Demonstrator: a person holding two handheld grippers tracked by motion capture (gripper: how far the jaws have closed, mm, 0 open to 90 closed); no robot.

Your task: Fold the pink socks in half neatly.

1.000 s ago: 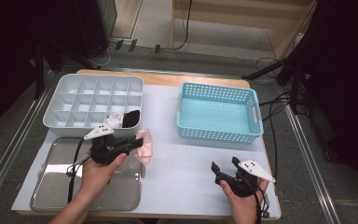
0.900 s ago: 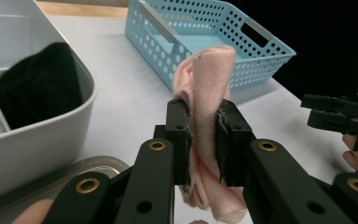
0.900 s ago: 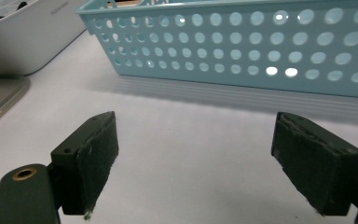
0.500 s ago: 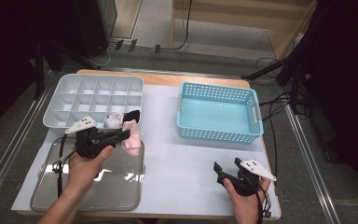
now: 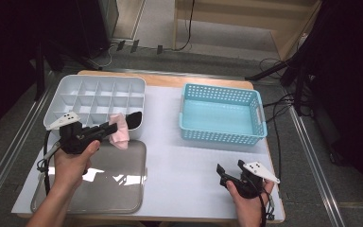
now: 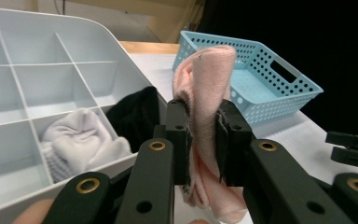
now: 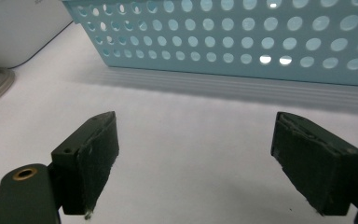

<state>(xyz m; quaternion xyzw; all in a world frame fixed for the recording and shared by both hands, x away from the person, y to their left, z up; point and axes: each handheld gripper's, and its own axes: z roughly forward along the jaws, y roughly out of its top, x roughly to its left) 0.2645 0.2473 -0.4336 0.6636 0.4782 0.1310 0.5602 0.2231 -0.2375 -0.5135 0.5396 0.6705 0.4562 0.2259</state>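
Since a second ago the left gripper (image 5: 118, 127) has swung left and up the frame, carrying the soft pink rolled sock (image 5: 119, 131) clamped between its jaws, now at the near edge of the pale grey compartment organiser tray (image 5: 66, 87). Lower right, the right gripper (image 5: 229, 169) rests unmoved, jaws wide apart, before the perforated blue plastic basket (image 5: 222, 137).

A white-covered worktop (image 5: 184, 161) with a wooden far edge stands on a grey carpeted floor (image 5: 160, 33). Beyond it, cables (image 5: 189, 23) trail past a pale wooden cabinet (image 5: 246, 19). Dark curtains (image 5: 350, 71) close off both sides. Overhead light glares off the worktop.
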